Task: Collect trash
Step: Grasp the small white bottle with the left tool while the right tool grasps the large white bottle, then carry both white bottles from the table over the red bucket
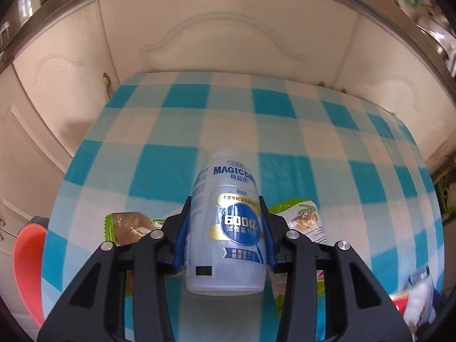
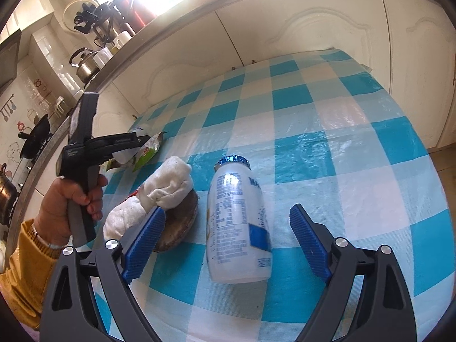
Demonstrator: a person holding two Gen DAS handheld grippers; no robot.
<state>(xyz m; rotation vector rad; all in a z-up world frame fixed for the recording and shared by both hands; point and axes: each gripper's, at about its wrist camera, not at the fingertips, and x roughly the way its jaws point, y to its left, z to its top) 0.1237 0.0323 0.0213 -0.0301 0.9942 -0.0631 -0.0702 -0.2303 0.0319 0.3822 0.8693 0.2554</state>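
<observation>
On the checked tablecloth [image 1: 285,131], left fingers [image 1: 182,228] clench a bottle [image 1: 228,228]; right fingers [image 2: 148,236] apparently released.

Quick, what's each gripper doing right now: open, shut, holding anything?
Left gripper: shut on a white drink bottle, pads pressing its sides.
Right gripper: open, a second white bottle lying on the table between its pads, not gripped.

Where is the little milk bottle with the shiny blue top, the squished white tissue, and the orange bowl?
bottle [image 2: 236,222], right wrist view, on its printed side label
tissue [image 2: 168,183], right wrist view, middle of the crumpled wad
orange bowl [image 1: 27,259], left wrist view, on its inner wall
</observation>
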